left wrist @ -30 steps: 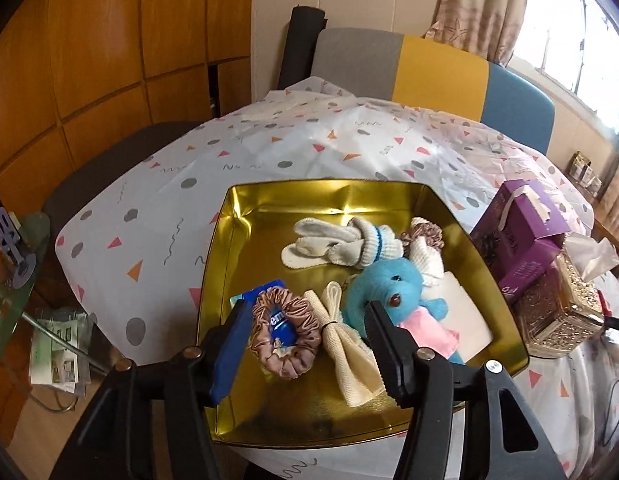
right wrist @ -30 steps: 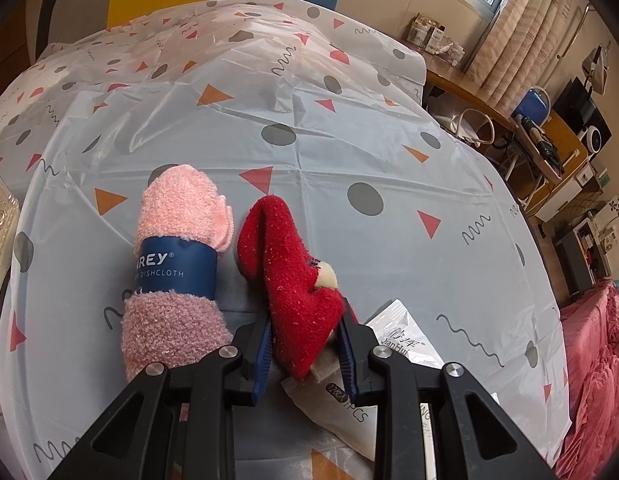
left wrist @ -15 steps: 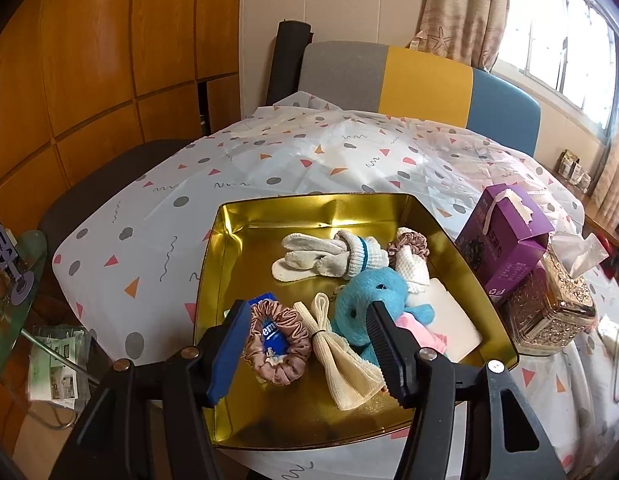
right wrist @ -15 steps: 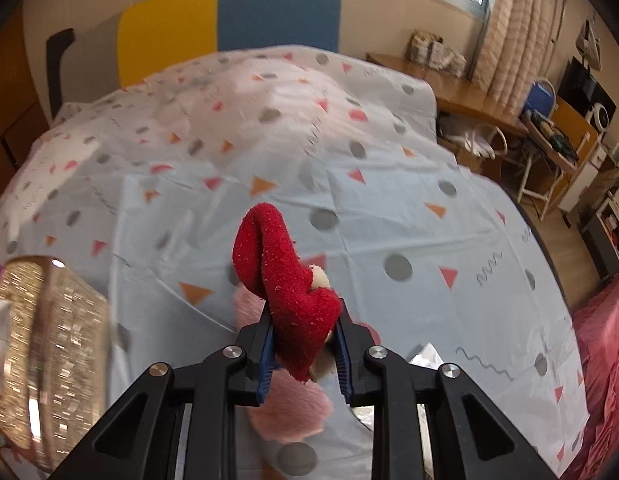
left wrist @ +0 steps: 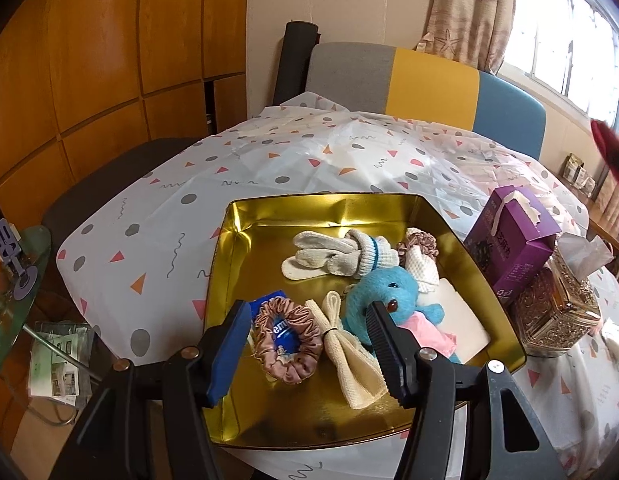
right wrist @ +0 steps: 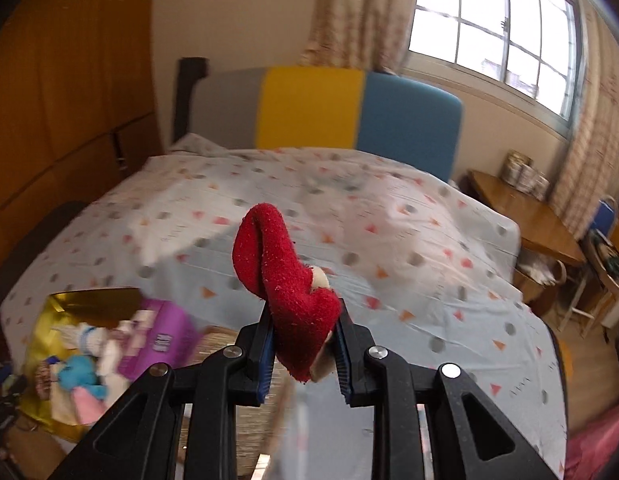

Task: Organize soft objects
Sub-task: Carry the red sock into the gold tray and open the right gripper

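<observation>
right gripper [right wrist: 303, 338]: jaws pinched on red plush sock [right wrist: 287, 284], held up in the air above the table, toe curled over
left gripper [left wrist: 307, 344]: jaws spread wide, nothing between them, low over near side of gold tray [left wrist: 341, 208]
tray contents: pink scrunchie [left wrist: 289, 340], cream bow cloth [left wrist: 349, 360], blue plush toy [left wrist: 383, 296], white gloves [left wrist: 337, 258]
beside tray: purple carton [left wrist: 513, 244], gold tissue box [left wrist: 557, 312], touching
surface: tablecloth [left wrist: 269, 168], white with triangles, dots, squiggles
room: grey-yellow-blue chair back [left wrist: 429, 80], wood panel wall, curtained window
writing: carton print too small; scrunchie card shows "em"
</observation>
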Motion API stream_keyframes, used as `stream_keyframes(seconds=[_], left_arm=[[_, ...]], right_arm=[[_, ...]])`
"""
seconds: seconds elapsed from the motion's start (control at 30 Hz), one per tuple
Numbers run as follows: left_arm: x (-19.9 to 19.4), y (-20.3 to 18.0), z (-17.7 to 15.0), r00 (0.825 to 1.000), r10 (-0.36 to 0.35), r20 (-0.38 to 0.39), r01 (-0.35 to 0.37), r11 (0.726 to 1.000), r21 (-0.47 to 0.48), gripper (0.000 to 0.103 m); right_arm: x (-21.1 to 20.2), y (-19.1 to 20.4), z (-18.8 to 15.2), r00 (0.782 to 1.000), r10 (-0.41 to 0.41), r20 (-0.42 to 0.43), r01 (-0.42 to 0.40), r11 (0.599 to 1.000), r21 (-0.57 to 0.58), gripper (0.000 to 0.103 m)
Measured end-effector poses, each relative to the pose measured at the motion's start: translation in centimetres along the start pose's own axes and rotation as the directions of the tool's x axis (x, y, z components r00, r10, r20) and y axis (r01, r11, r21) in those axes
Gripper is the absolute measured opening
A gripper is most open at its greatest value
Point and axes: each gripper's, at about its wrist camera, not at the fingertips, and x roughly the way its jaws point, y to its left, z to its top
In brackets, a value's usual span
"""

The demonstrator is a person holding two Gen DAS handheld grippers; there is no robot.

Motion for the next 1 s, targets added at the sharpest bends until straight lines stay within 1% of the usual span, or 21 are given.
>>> stream_keyframes(seconds=[0.07, 0.13, 0.23, 0.3, 0.37, 0.43, 0.57, 0.6, 0.67, 0.73, 0.8, 0.83, 0.9, 0.97, 1.0], left_arm=[[0.0, 0.2, -0.1, 1.000, 0.005, 0.000, -0.005, 1.000, -0.004, 0.061], [0.0, 0.6, -0.1, 1.000, 0.009, 0.000, -0.009, 1.000, -0.017, 0.061], [-0.1, 1.6, 0.0, 1.000, 0.025, 0.001, -0.025, 0.999, -0.047, 0.061], [-0.1, 2.5, 0.0, 0.999, 0.036, 0.001, -0.036, 0.997, -0.070, 0.061], [-0.2, 3.8, 0.1, 0.998, 0.060, 0.002, -0.059, 0.994, -0.096, 0.061], [-0.2, 4.8, 0.1, 0.997, 0.080, 0.001, -0.079, 0.990, -0.119, 0.061], [0.0, 6.2, -0.2, 0.994, 0.105, -0.010, -0.105, 0.983, -0.148, 0.061], [0.1, 6.4, -0.3, 0.994, 0.106, -0.014, -0.106, 0.982, -0.156, 0.061], [0.2, 6.8, -0.6, 0.994, 0.108, -0.020, -0.109, 0.981, -0.161, 0.061], [0.4, 6.9, -0.8, 0.994, 0.103, -0.026, -0.106, 0.981, -0.163, 0.061], [0.5, 6.9, -0.9, 0.994, 0.104, -0.027, -0.107, 0.982, -0.157, 0.061], [0.5, 6.9, -1.0, 0.995, 0.100, -0.027, -0.103, 0.982, -0.158, 0.061], [0.6, 7.0, -1.0, 0.995, 0.098, -0.027, -0.101, 0.982, -0.161, 0.061], [0.7, 7.0, -1.0, 0.995, 0.094, -0.027, -0.097, 0.982, -0.164, 0.062], [0.6, 7.0, -0.9, 0.995, 0.093, -0.025, -0.095, 0.982, -0.163, 0.062]], right_arm=[[-1.0, 2.9, 0.2, 0.996, 0.089, 0.012, -0.089, 0.995, -0.035, 0.024], [-1.5, 5.6, 0.0, 0.984, 0.177, 0.006, -0.176, 0.983, -0.053, 0.025], [-0.9, 10.0, -1.1, 0.949, 0.311, -0.047, -0.314, 0.946, -0.081, 0.025], [0.5, 12.7, -2.2, 0.920, 0.376, -0.106, -0.386, 0.918, -0.093, 0.025], [2.3, 15.7, -3.6, 0.891, 0.422, -0.166, -0.440, 0.893, -0.094, 0.025], [4.8, 18.4, -4.8, 0.849, 0.475, -0.230, -0.499, 0.865, -0.057, 0.025], [9.7, 24.2, -6.8, 0.772, 0.537, -0.339, -0.573, 0.819, -0.009, 0.025], [10.8, 25.5, -7.3, 0.763, 0.535, -0.364, -0.577, 0.816, -0.011, 0.025], [13.4, 27.9, -8.1, 0.761, 0.510, -0.402, -0.559, 0.829, -0.006, 0.025], [15.2, 29.4, -8.6, 0.748, 0.519, -0.412, -0.565, 0.825, 0.013, 0.027], [16.5, 30.5, -8.9, 0.759, 0.498, -0.419, -0.544, 0.839, 0.012, 0.031], [16.5, 30.8, -9.2, 0.755, 0.499, -0.425, -0.546, 0.838, 0.012, 0.034], [16.7, 31.1, -9.2, 0.740, 0.514, -0.434, -0.560, 0.828, 0.025, 0.039], [16.4, 30.3, -8.7, 0.738, 0.525, -0.425, -0.566, 0.824, 0.035, 0.043], [16.0, 30.1, -8.6, 0.740, 0.530, -0.414, -0.569, 0.822, 0.035, 0.046]])
